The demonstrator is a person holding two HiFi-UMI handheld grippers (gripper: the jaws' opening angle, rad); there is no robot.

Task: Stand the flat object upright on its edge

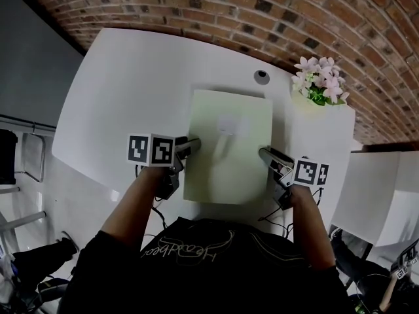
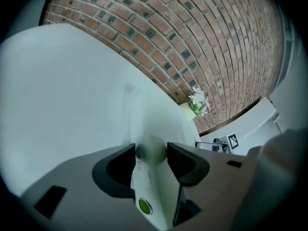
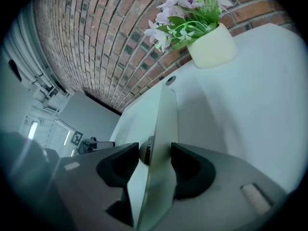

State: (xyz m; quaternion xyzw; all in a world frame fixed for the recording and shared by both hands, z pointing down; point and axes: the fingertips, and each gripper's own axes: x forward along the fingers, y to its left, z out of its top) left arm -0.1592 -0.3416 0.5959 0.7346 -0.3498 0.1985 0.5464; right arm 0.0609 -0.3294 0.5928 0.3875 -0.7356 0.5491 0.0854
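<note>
The left tongs [image 1: 191, 145] and the right tongs [image 1: 265, 153] each clamp one side edge of the pale green flat object [image 1: 229, 169] over the white bench [image 1: 118, 97]; I judge this two-sided hold lets it pivot upright evenly.

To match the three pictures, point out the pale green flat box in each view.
Head view: flat box at centre.
Left gripper view: flat box bottom centre, edge-on.
Right gripper view: flat box bottom centre, edge-on.
Shared landmark: the flower pot, in all three views.
</note>
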